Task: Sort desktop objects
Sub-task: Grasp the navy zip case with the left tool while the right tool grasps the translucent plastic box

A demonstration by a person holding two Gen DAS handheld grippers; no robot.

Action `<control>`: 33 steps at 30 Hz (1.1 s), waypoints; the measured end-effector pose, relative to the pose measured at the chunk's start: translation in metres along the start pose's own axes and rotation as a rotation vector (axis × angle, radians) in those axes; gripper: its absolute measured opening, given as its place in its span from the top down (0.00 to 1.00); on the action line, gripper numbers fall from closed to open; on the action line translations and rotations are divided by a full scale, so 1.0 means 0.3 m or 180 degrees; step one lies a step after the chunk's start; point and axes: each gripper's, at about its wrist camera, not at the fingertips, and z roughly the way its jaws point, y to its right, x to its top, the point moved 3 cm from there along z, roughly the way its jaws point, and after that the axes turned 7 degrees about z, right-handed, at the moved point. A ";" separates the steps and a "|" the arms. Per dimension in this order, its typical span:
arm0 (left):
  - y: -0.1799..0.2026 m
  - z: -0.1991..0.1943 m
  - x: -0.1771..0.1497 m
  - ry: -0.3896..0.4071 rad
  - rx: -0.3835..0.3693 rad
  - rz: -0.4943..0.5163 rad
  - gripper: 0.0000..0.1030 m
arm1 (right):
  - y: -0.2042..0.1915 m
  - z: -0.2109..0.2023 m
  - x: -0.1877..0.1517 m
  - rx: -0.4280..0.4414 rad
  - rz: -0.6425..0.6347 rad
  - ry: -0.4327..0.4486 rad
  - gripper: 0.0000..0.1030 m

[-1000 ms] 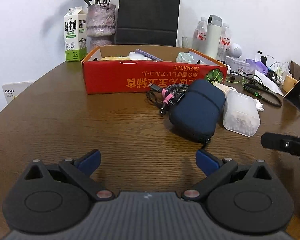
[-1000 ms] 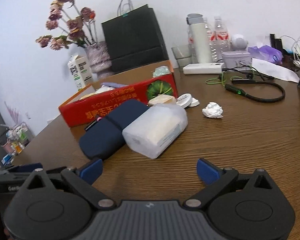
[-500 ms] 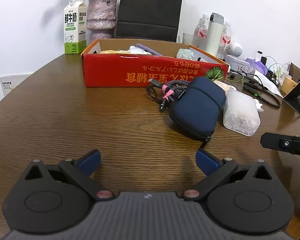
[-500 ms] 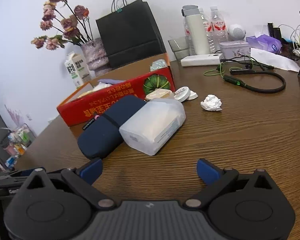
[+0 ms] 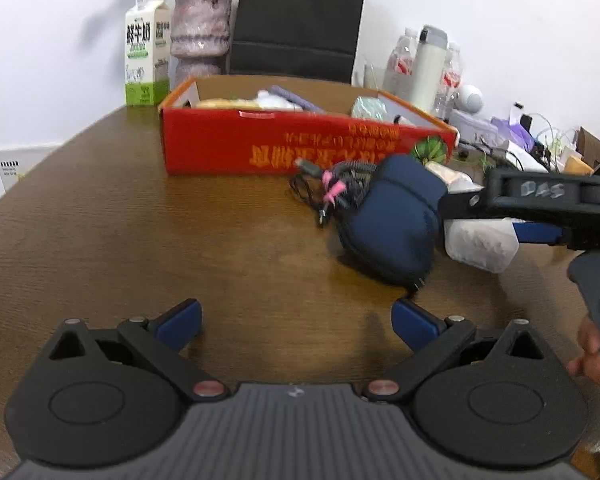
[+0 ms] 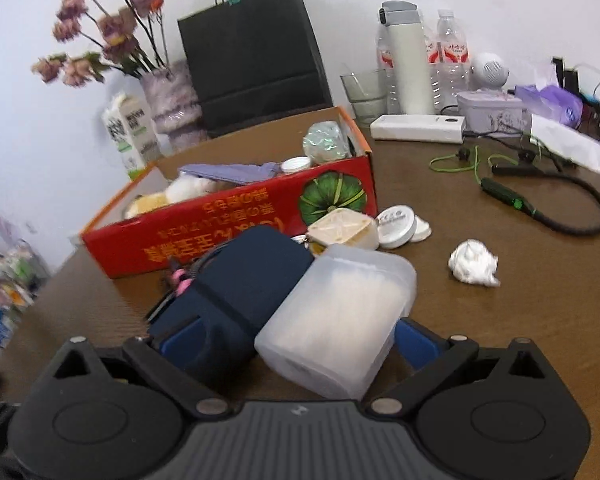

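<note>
A frosted plastic box of cotton swabs lies against a navy zip pouch in front of the red cardboard box. My right gripper is open, its jaws around the near end of the plastic box, the left jaw against the pouch. In the left wrist view the right gripper's body crosses over the plastic box beside the pouch. My left gripper is open and empty above bare table. A cable bundle lies left of the pouch.
The red box holds several items. A round tin, a cream case and a crumpled tissue lie nearby. A neckband headset, power bank, bottles, black bag, vase and milk carton stand behind.
My right gripper has moved forward so its open jaws now straddle the plastic box. In the left wrist view it has swung in over the box. My left gripper has barely moved.
</note>
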 end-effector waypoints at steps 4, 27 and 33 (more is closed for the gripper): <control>-0.005 0.004 0.070 0.0229 0.0094 0.0103 0.00 | 0.001 0.051 0.030 -0.0205 -0.0126 -0.0016 0.08; 0.336 0.286 0.186 0.0108 -0.0122 0.1448 0.37 | 0.167 -0.069 -0.044 -0.0478 -0.0715 -0.0098 0.37; 0.277 0.175 0.192 0.0249 -0.0202 0.0971 0.38 | 0.142 -0.099 -0.058 -0.0291 -0.0659 0.0022 0.39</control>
